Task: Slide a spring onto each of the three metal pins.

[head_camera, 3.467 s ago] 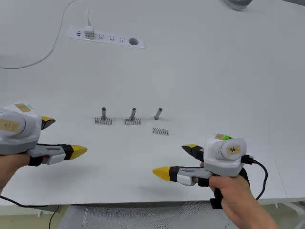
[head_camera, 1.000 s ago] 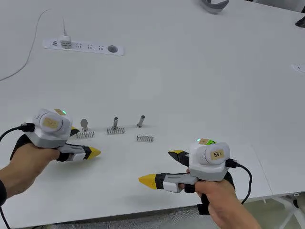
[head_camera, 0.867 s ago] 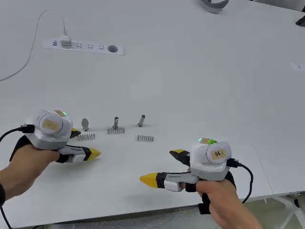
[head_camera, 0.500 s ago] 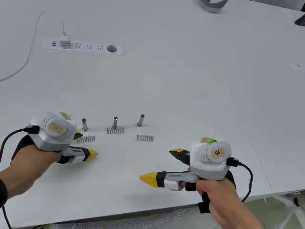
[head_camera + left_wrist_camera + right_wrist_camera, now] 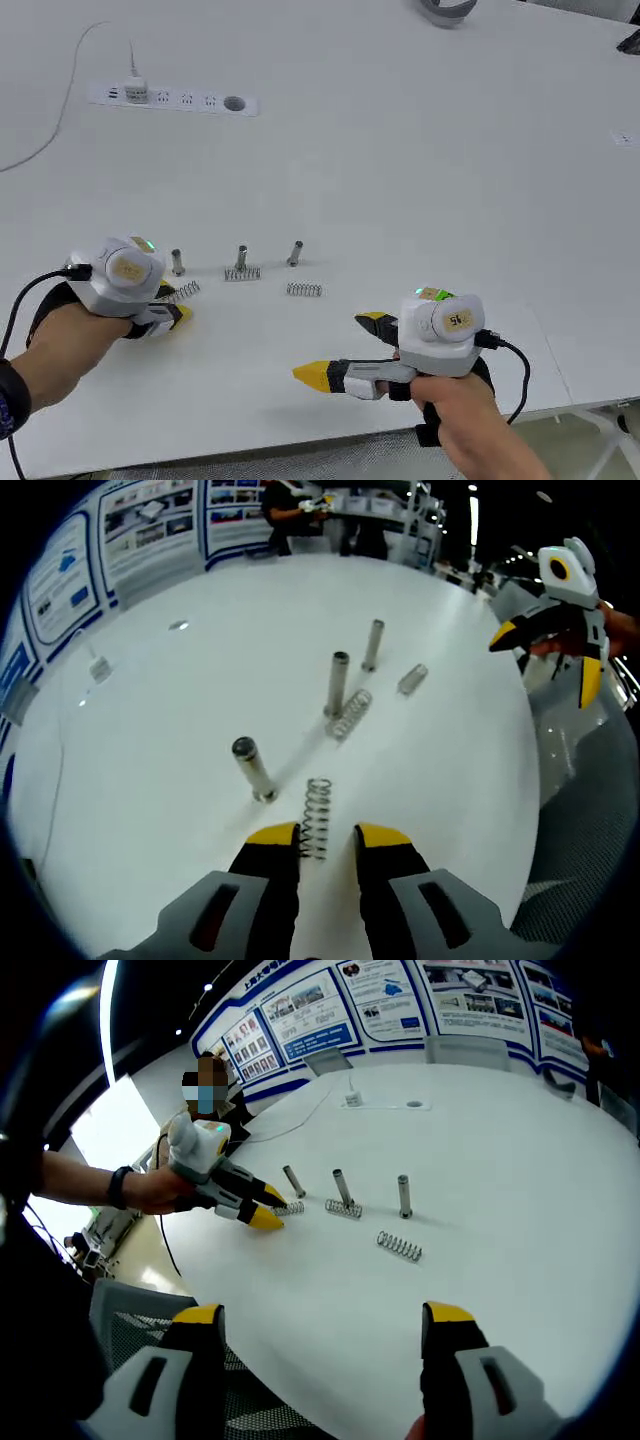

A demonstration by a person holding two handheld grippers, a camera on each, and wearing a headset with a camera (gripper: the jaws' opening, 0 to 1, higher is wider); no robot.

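Bench (image 5: 420,170): white, upright steel pins (image 5: 241,257).
Left gripper (image 5: 327,835): narrow gap, straddling coiled spring (image 5: 316,815).
Right gripper (image 5: 331,347): 5 o'clock, spread wide, empty, tag "95".

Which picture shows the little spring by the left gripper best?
The left gripper view: the small coiled metal spring lies close up, its end between the yellow fingers, coils clear. The head view and right gripper view show it tiny.

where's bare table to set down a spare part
Widest bare stretch: between the power strip and the row of pins. Also free right of the rightmost spring, and between it and the right tool. Crowded around the pins, where the left tool straddles the leftmost spring.
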